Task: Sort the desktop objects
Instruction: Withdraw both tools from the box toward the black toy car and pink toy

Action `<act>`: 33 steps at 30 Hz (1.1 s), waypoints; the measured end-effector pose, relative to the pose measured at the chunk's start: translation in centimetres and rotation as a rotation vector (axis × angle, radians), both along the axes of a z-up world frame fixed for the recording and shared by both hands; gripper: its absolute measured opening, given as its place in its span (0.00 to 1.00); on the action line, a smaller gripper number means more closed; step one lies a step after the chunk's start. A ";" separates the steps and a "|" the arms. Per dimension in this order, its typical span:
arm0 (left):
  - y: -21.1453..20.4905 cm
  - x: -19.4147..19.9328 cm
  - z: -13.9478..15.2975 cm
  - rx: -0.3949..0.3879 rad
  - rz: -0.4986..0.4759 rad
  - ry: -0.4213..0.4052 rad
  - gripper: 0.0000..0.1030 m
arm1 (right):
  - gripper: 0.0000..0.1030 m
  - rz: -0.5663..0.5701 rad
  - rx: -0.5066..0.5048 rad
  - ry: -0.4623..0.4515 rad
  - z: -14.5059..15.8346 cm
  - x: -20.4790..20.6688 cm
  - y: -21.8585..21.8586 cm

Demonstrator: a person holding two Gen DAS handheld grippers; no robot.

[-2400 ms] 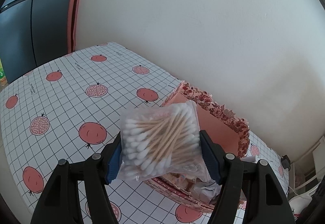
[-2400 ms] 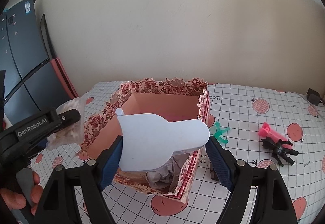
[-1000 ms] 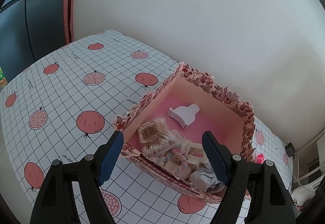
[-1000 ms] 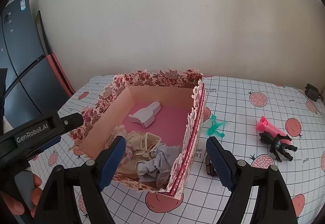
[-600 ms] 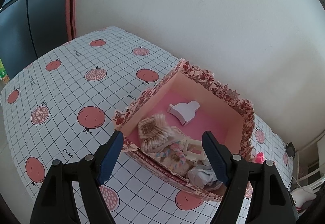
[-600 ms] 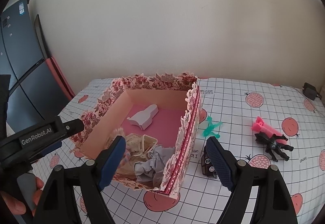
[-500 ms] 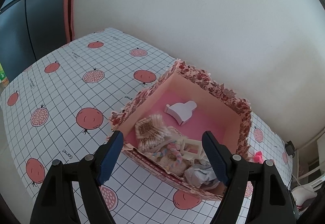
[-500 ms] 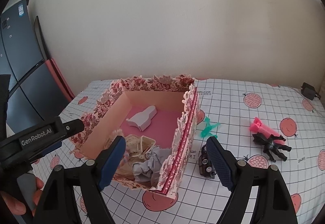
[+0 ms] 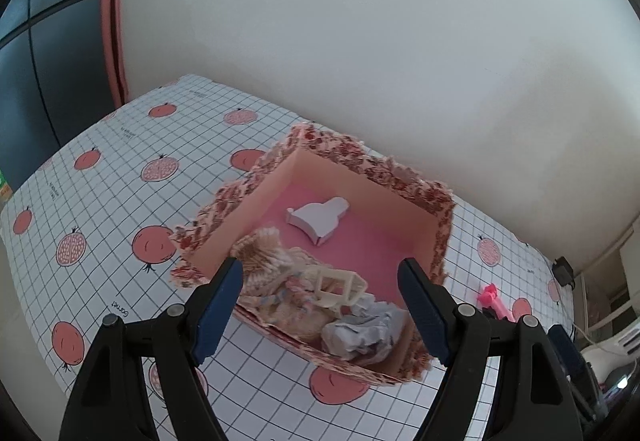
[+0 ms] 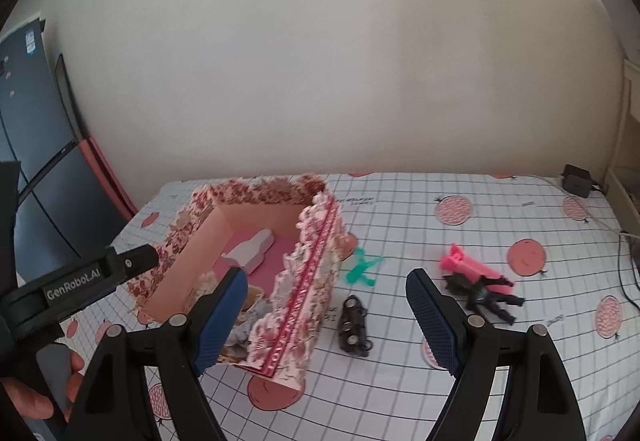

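A floral cardboard box point(image 9: 440, 237) point(image 10: 308, 281) with a pink floor stands on the table. In it lie a white flat piece point(image 9: 318, 217) point(image 10: 250, 253), a bag of cotton swabs point(image 9: 260, 253), a cream frame toy point(image 9: 334, 285) and crumpled grey paper point(image 9: 360, 333). My left gripper point(image 9: 320, 313) is open and empty above the box's near side. My right gripper point(image 10: 324, 317) is open and empty, to the right of the box. On the table lie a small black car point(image 10: 354, 325), a green figure point(image 10: 360, 269), a pink toy point(image 10: 474, 269) point(image 9: 494, 299) and a black figure point(image 10: 484, 295).
The table has a white grid cloth point(image 9: 120, 181) with pomegranate prints and stands against a pale wall. A dark cabinet point(image 10: 36, 169) stands at the left. A black adapter point(image 10: 576, 181) and cable lie at the far right. The left gripper's body point(image 10: 80, 281) shows at the left of the right wrist view.
Both grippers let go of their loads: the cotton swabs and the white piece now lie in the box. Since then the right gripper has swung right, toward the loose toys.
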State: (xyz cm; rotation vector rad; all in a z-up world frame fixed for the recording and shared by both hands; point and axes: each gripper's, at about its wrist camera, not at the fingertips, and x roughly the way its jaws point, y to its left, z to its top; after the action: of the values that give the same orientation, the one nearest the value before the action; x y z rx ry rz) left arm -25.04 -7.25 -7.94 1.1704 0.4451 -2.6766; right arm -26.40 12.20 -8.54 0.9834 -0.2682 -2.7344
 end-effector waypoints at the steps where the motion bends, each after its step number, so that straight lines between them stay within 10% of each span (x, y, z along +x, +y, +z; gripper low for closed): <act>1: 0.4 0.0 0.1 -0.006 -0.005 0.001 0.78 | 0.82 -0.006 -0.002 0.002 0.2 0.0 0.4; 33: 15.5 -0.6 1.1 -0.086 -0.274 0.041 0.78 | 0.82 -0.255 -0.024 -0.007 1.0 2.2 16.0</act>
State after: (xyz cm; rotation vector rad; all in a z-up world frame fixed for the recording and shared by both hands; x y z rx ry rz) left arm -25.63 8.27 -6.82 1.2338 0.1828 -2.9205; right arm -24.20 28.16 -7.53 1.0153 -0.4560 -2.9469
